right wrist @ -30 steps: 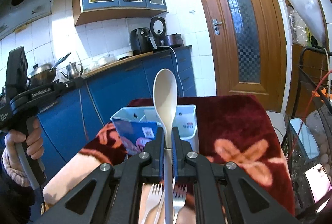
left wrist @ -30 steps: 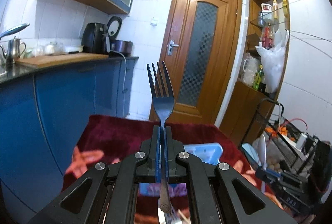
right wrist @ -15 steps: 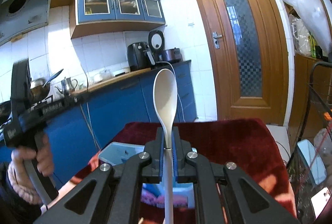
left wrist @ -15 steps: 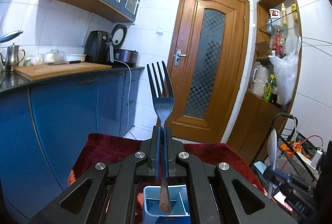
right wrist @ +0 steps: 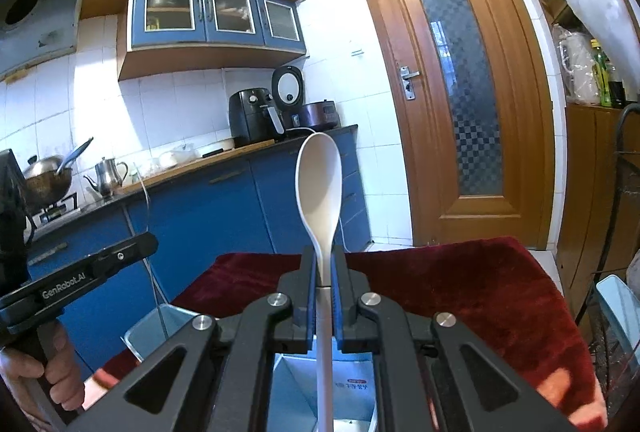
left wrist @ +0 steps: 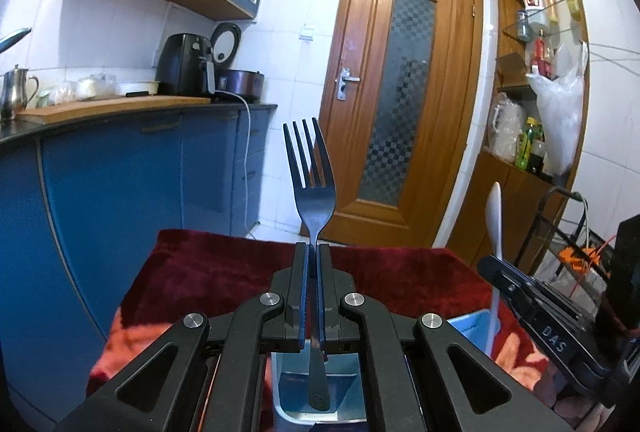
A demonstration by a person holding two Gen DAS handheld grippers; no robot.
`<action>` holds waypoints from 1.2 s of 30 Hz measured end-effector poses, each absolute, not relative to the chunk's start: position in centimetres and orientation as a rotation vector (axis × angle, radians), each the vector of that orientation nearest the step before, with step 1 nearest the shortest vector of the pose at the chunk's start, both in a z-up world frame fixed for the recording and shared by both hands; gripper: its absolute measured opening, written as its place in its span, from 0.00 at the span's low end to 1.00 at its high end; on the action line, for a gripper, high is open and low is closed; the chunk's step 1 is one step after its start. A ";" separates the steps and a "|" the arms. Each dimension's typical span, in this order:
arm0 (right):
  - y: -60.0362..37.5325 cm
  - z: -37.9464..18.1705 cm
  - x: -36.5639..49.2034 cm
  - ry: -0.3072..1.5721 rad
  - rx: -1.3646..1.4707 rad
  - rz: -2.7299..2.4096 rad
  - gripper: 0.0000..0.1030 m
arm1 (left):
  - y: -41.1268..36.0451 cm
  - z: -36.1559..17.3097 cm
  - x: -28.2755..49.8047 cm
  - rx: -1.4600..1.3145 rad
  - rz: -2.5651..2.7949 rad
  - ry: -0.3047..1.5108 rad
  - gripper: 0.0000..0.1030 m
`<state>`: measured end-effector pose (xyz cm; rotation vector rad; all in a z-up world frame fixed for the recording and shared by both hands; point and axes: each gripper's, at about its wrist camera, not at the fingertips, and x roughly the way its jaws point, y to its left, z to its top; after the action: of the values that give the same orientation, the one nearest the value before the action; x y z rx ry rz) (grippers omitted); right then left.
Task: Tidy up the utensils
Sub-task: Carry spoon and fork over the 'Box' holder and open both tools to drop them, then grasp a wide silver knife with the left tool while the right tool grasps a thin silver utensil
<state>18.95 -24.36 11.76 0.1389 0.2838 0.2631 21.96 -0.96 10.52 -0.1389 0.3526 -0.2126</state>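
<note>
- Fork (left wrist: 313, 188) is being clamped upright in left claw (left wrist: 312, 264), handle end over blue bin (left wrist: 320, 392).
- Spoon (right wrist: 319, 192) is being clamped upright in right claw (right wrist: 323, 266); both claws are now being held nearer the bin than before.

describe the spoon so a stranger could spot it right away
Find the dark red floral tablecloth. Above it, the right gripper is clamped on a long, smooth white plastic spoon, bowl up. The left gripper's utensil is a dark metal fork.

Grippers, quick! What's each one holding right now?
Left gripper: shut on the fork, prongs up.
Right gripper: shut on the white spoon, bowl up.
</note>
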 end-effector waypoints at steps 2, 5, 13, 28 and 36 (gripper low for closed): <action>-24.2 11.5 19.0 0.288 0.124 0.263 0.08 | -1.1 10.0 21.9 -0.136 -0.220 0.355 0.03; -24.0 11.2 18.6 0.289 0.096 0.270 0.08 | -1.3 9.2 21.8 -0.145 -0.232 0.366 0.03; -23.8 10.6 17.6 0.324 0.056 0.272 0.08 | -1.8 8.1 21.1 -0.129 -0.268 0.407 0.04; -24.5 12.8 14.9 0.289 0.104 0.285 0.40 | -1.3 9.6 17.7 -0.122 -0.272 0.426 0.31; -25.2 14.3 12.2 0.306 0.139 0.273 0.41 | -1.0 10.5 14.5 -0.098 -0.285 0.459 0.31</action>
<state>12.22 -25.20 14.32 0.1385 0.3056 0.2726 14.53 -0.99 10.45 -0.0976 0.4588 -0.2849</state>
